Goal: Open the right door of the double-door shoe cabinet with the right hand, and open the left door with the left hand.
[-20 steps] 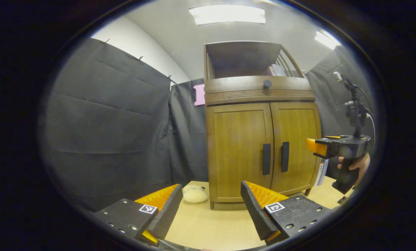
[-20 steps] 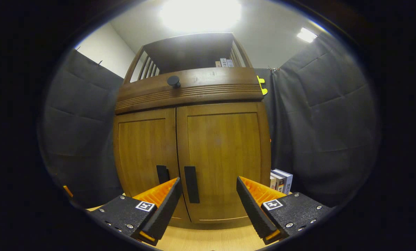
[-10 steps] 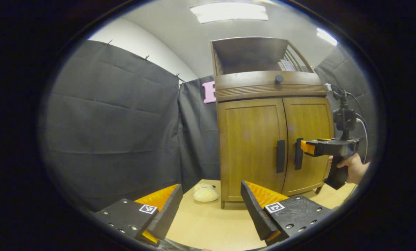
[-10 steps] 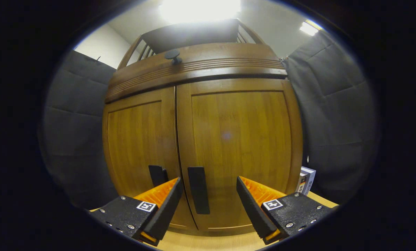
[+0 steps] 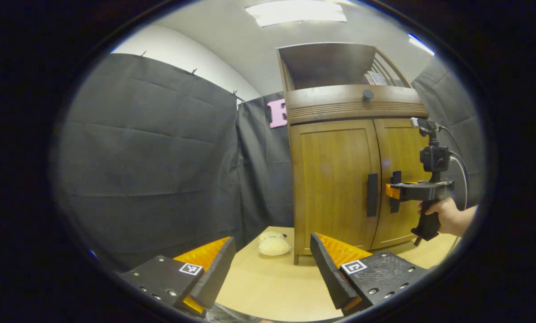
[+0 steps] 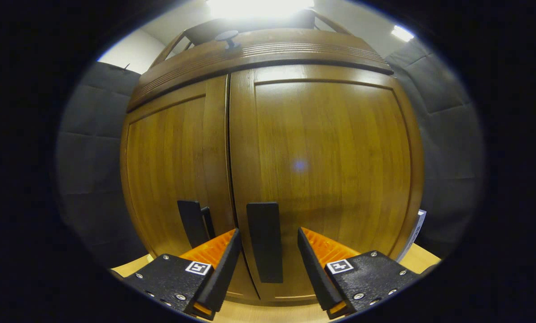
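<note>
Right gripper view: the right gripper (image 6: 266, 264), at the bottom centre, has its jaws spread, one finger on either side of the right door handle (image 6: 264, 242), neither seen to press on it. Behind it the right door (image 6: 326, 170) and left door (image 6: 173, 166) of the shoe cabinet (image 6: 259, 49) stand closed, the left door handle (image 6: 191, 223) at lower left.

Left gripper view: the left gripper (image 5: 272, 269), bottom centre, is released over the tan floor (image 5: 268, 287). A cream plush object (image 5: 273, 244) lies beside the cabinet's lower left corner. At right of frame a hand (image 5: 450, 215) holds the right gripper at the handle.
</note>
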The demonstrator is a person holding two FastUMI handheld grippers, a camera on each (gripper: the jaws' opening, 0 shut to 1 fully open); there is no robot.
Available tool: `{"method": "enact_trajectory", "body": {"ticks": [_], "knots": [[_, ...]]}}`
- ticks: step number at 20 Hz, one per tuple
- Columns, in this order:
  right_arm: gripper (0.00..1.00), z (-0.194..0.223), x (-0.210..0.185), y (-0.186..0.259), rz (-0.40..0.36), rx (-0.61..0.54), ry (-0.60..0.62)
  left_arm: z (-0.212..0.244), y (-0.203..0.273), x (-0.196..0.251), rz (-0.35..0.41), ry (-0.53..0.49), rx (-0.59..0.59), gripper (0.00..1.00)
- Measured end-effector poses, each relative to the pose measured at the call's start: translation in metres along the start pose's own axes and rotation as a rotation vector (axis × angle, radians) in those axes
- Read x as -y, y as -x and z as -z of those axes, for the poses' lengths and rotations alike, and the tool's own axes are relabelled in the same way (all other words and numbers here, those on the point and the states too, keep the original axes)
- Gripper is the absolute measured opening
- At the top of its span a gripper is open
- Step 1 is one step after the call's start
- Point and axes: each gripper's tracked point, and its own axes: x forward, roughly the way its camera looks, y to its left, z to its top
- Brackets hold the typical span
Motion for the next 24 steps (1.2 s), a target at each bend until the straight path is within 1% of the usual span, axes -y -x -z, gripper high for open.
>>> {"method": "enact_trajectory", "body": {"ticks": [1, 2, 3, 4, 5, 6, 7, 8, 9, 13, 19, 20, 21, 24], "knots": [[0.72, 0.002, -0.003, -0.002, -0.002, -0.006, 0.0, 0.001, -0.001, -0.001, -0.002, 0.0, -0.001, 1.0], [0.7, 0.004, -0.005, -0.003, -0.002, -0.014, 0.0, 0.002, -0.001, -0.001, -0.003, 0.0, -0.003, 1.0], [0.61, 0.003, -0.007, -0.003, 0.003, -0.016, -0.001, 0.002, -0.001, -0.001, -0.004, -0.001, -0.004, 1.0], [0.55, 0.002, -0.009, -0.004, 0.015, -0.021, -0.005, 0.002, 0.0, -0.001, -0.004, -0.001, -0.005, 1.0], [0.44, -0.001, -0.014, -0.001, 0.019, -0.022, -0.016, 0.002, -0.001, -0.001, -0.003, 0.0, -0.005, 1.0], [0.37, -0.001, -0.015, 0.0, 0.019, -0.023, -0.021, 0.002, 0.0, -0.001, -0.003, -0.001, -0.005, 1.0], [0.33, -0.003, -0.014, 0.001, 0.015, -0.024, -0.019, 0.002, -0.001, -0.001, -0.004, -0.002, -0.006, 1.0], [0.32, 0.0, -0.013, 0.0, 0.014, -0.03, -0.014, 0.002, 0.0, -0.001, -0.004, -0.005, -0.008, 1.0], [0.27, 0.0, -0.013, 0.002, 0.014, -0.037, -0.005, 0.002, -0.001, -0.002, -0.005, -0.006, -0.01, 1.0], [0.25, -0.004, -0.014, 0.011, 0.012, -0.05, -0.004, 0.001, -0.001, 0.0, 0.006, -0.001, -0.003, 1.0], [0.26, -0.002, -0.009, 0.051, 0.001, -0.043, 0.001, -0.001, -0.002, 0.003, 0.042, 0.002, 0.017, 1.0], [0.27, -0.002, -0.008, 0.056, -0.004, -0.044, 0.002, -0.001, -0.002, 0.004, 0.05, 0.002, 0.021, 0.96], [0.25, -0.003, -0.008, 0.059, -0.01, -0.045, 0.001, -0.001, -0.003, 0.005, 0.059, 0.001, 0.025, 1.0], [0.26, -0.003, -0.003, 0.077, -0.019, -0.044, 0.001, -0.002, -0.006, 0.007, 0.086, 0.0, 0.037, 1.0]]}}
